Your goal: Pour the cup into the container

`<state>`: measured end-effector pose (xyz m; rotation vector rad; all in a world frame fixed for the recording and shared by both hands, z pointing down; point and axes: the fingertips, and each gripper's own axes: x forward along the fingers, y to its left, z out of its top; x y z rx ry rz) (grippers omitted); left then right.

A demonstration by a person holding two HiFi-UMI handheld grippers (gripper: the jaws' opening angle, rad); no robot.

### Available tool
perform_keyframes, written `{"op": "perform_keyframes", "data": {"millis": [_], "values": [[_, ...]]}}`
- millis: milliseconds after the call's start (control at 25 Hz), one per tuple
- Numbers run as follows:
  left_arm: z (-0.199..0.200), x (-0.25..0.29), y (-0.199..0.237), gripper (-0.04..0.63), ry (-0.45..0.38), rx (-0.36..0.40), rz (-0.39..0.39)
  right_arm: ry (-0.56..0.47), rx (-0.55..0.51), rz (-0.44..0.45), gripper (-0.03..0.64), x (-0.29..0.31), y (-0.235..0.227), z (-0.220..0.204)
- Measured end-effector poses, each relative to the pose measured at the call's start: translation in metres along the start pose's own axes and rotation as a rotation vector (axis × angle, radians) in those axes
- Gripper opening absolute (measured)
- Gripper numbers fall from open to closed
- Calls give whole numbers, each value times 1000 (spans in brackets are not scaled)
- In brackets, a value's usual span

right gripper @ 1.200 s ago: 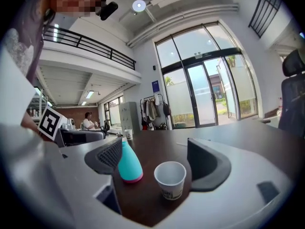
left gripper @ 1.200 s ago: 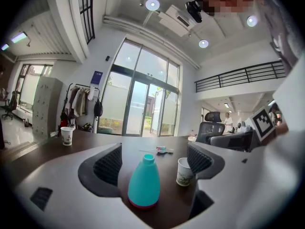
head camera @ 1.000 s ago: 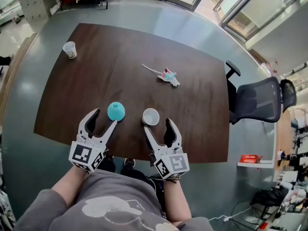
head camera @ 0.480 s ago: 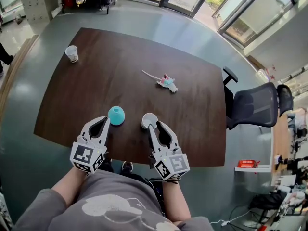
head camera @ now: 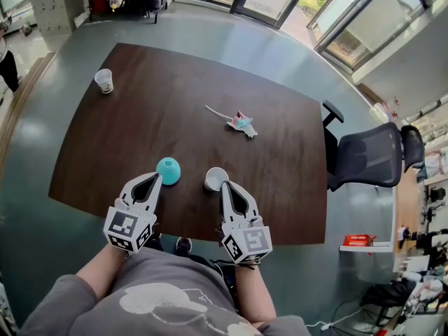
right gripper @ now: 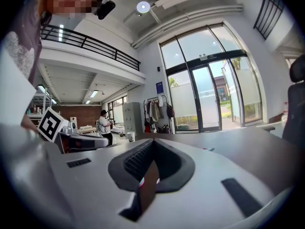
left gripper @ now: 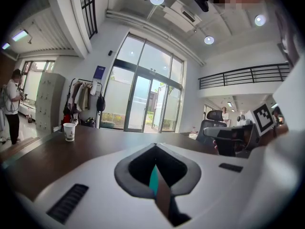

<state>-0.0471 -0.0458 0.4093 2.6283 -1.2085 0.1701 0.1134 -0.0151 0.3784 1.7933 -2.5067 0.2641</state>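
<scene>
Cup [head camera: 215, 178], the white one, stands by our edge of the table [head camera: 175, 103], just beside the teal container [head camera: 168, 170]. Our right gripper [head camera: 225, 185] has just been closing its jaws. They meet now, with nothing between them and the tips right at the cup. Our left gripper [head camera: 155, 180] is clenched too, and it is empty. If we push on with the jaws closed, we could knock the cup over and spill it.

Left claw [head camera: 157, 179] shut, right claw [head camera: 225, 185] just closed, empty
</scene>
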Motion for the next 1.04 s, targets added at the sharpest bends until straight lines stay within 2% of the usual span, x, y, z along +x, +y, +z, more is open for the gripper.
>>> {"op": "perform_keyframes", "data": {"millis": [480,720,1040], "values": [[13,10,-5,8,-6,24,-21,47,-43,-32,-12,3,-5,-8],[16,6,0,8,-19,-34,-22,47,-52,-24,-12,3,-2,-6],[19,3,2,8,-15,-30,-21,50,-58,-31,-12,4,-3,-3]]}}
